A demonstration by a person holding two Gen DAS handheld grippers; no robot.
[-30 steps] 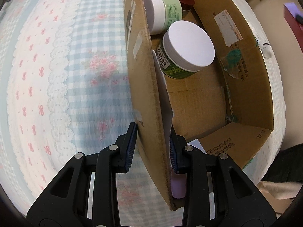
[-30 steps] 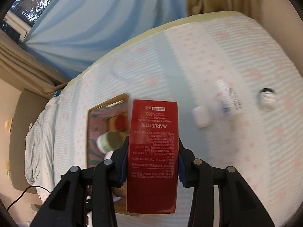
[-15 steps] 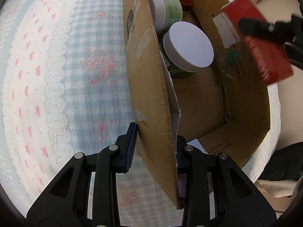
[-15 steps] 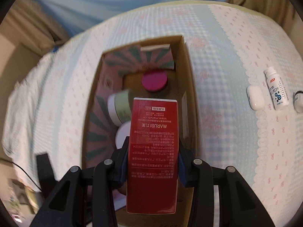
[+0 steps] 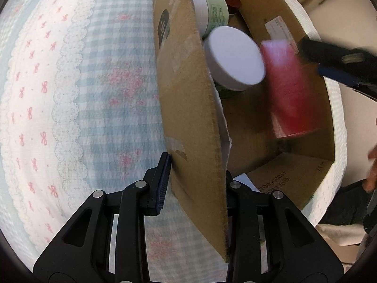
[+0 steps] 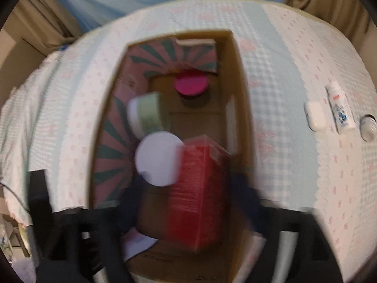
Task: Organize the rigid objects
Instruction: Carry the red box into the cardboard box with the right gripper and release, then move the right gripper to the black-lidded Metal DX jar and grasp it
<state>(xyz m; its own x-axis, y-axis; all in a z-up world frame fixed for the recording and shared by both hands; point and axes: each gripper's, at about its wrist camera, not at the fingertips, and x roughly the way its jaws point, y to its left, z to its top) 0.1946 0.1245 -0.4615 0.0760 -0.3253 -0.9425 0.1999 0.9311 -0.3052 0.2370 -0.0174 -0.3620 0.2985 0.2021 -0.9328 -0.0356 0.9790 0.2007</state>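
Red carton (image 6: 198,195) is dropping into the cardboard box (image 5: 188,108), at about 3 o'clock of the white-lidded jar (image 6: 160,159). Right gripper (image 6: 188,202) is opening, its jaws spreading clear of the carton; best to lift straight up afterwards so nothing snags. Left gripper (image 5: 195,184) pinches the box wall, steadying it. Motion blur leaves the carton's print unreadable; the box flap shows faint, illegible digits.
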